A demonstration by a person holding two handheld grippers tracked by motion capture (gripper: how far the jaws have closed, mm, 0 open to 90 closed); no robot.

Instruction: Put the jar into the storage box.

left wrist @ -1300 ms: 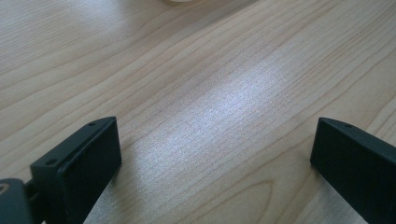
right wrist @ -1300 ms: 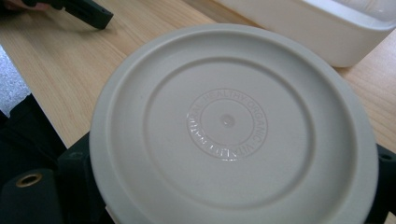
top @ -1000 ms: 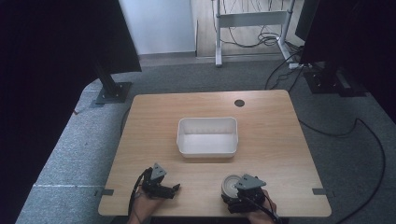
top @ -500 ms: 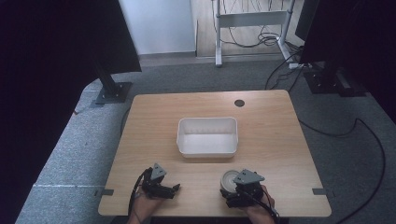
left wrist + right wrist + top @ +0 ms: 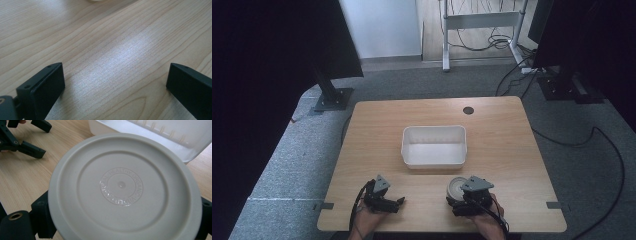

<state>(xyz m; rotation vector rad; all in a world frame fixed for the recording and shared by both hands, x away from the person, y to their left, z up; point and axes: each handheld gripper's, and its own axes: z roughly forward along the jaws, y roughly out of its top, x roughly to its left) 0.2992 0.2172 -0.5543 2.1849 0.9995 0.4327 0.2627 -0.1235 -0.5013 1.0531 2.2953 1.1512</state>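
Observation:
A round grey-white can (image 5: 456,186), flat end embossed with ringed lettering (image 5: 121,185), sits between the jaws of my right gripper (image 5: 458,194) near the table's front edge, right of centre. In the right gripper view the gripper (image 5: 123,218) has one black jaw on each side of the can, shut on it. A white rectangular bin (image 5: 433,161) stands just beyond it, mid-table, with its near corner (image 5: 175,142) close behind the can. My left gripper (image 5: 398,202) rests at the front left, jaws wide open over bare wood (image 5: 115,72).
The wooden table (image 5: 507,135) has a small dark round hole (image 5: 468,110) at its far edge. My left gripper's fingers (image 5: 30,148) lie left of the can. Grey carpet, dark stand bases and cables surround the table.
My right gripper and the can have crept a little away from the front edge toward the bin. The left gripper has stayed put.

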